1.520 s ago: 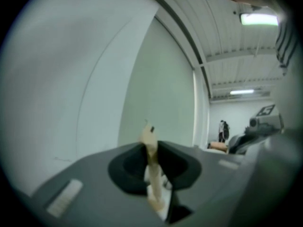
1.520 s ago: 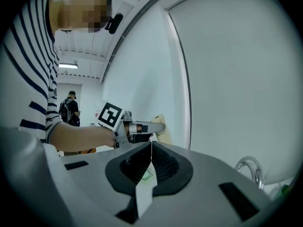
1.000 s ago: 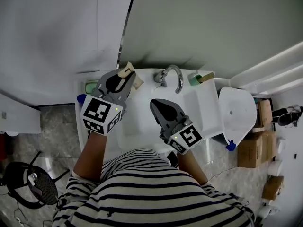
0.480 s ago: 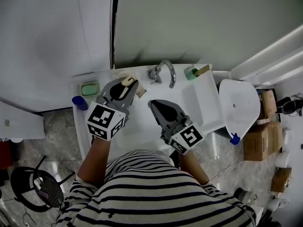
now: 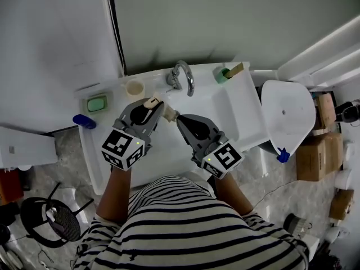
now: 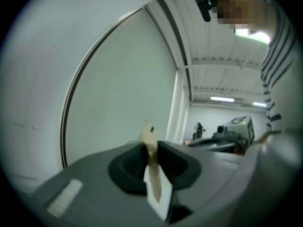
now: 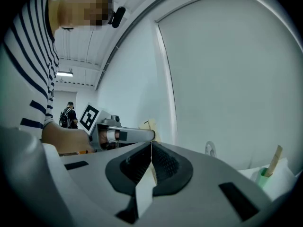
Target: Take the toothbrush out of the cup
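Grey fingers of your left gripper [image 5: 153, 107] are pinched almost closed on the thin beige wood-look toothbrush [image 6: 150, 148]. It stands edge-on between them, probably so the flat handle cannot twist. It hangs over the white sink basin [image 5: 163, 148], already clear of the cream round cup [image 5: 135, 87] on the back ledge. Your right gripper [image 5: 183, 124], fingers closed on nothing, waits just beside.
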Demonstrator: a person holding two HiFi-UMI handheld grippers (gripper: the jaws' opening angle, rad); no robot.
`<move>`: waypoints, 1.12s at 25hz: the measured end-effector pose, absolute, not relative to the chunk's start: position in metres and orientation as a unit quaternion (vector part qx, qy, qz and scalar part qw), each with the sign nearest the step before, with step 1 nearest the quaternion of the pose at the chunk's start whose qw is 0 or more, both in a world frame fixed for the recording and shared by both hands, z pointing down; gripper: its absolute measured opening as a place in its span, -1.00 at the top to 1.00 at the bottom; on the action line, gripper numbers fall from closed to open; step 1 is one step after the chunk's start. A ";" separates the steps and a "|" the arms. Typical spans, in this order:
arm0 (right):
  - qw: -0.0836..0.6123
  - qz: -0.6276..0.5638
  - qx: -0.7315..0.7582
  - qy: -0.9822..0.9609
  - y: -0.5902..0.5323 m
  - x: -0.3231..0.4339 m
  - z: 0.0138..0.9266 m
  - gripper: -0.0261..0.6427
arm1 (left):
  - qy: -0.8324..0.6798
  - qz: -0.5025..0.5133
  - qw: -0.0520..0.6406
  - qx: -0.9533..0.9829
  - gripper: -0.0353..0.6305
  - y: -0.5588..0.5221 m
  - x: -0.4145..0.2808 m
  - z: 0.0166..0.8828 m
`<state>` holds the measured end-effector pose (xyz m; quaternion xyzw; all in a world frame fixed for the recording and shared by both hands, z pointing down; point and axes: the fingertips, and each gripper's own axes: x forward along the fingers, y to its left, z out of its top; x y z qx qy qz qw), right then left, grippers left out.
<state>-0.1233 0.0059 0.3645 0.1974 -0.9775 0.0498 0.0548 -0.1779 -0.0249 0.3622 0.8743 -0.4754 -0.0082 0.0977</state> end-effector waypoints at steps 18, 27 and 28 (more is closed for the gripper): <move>0.045 0.045 0.185 -0.981 -0.040 -0.034 0.359 0.90 | -0.474 0.002 0.117 0.873 0.73 -0.052 -0.079 0.375; 0.043 0.050 0.164 -0.984 -0.065 0.006 0.364 0.90 | -0.487 0.010 0.121 0.865 0.73 -0.075 -0.037 0.378; 0.045 0.052 0.161 -0.985 -0.066 0.009 0.365 0.90 | -0.489 0.011 0.123 0.863 0.72 -0.076 -0.033 0.380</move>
